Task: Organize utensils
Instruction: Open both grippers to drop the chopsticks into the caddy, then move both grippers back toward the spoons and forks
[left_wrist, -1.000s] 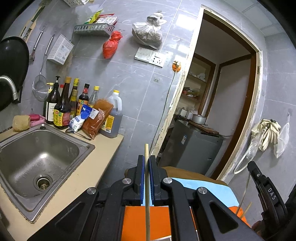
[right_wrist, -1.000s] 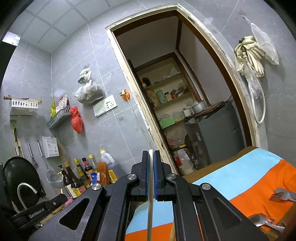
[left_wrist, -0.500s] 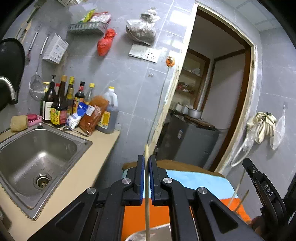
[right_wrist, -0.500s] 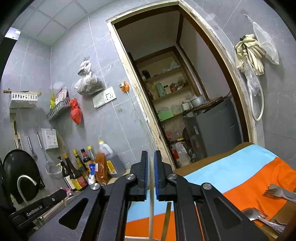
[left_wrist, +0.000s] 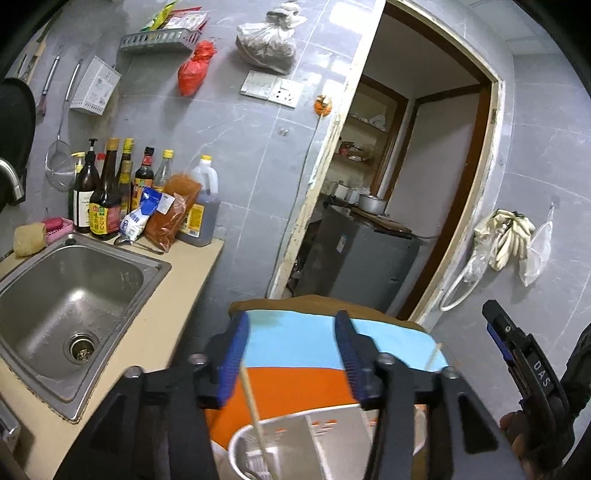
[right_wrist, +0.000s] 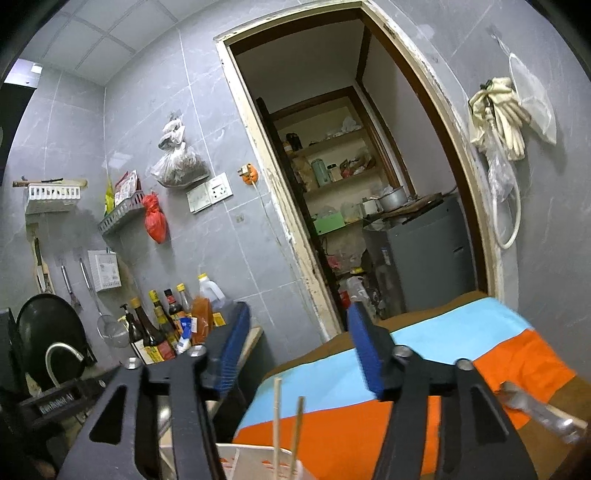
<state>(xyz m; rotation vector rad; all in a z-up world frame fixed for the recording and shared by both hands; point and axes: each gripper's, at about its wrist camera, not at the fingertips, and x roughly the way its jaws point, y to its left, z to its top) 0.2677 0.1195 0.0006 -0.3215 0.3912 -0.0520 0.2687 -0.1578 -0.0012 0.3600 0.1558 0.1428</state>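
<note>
My left gripper (left_wrist: 291, 354) is open above a white utensil holder (left_wrist: 295, 439) on the blue and orange cloth (left_wrist: 291, 339). A wooden chopstick (left_wrist: 253, 410) stands loose in the holder between the jaws. My right gripper (right_wrist: 295, 350) is open too, and two chopsticks (right_wrist: 286, 432) stand upright in the holder (right_wrist: 255, 461) below it, free of the pads. Metal forks (right_wrist: 535, 410) lie on the cloth at the right. The right gripper shows at the right edge of the left wrist view (left_wrist: 517, 354).
A steel sink (left_wrist: 62, 306) is set in the beige counter (left_wrist: 173, 306) at the left, with sauce bottles (left_wrist: 110, 195) behind it. An open doorway (left_wrist: 406, 184) to a pantry is ahead. Rubber gloves (right_wrist: 498, 114) hang on the tiled wall.
Both grippers have opened and let go of their chopsticks, which now stand in the white holder. Both views have tipped down a little towards the holder.
</note>
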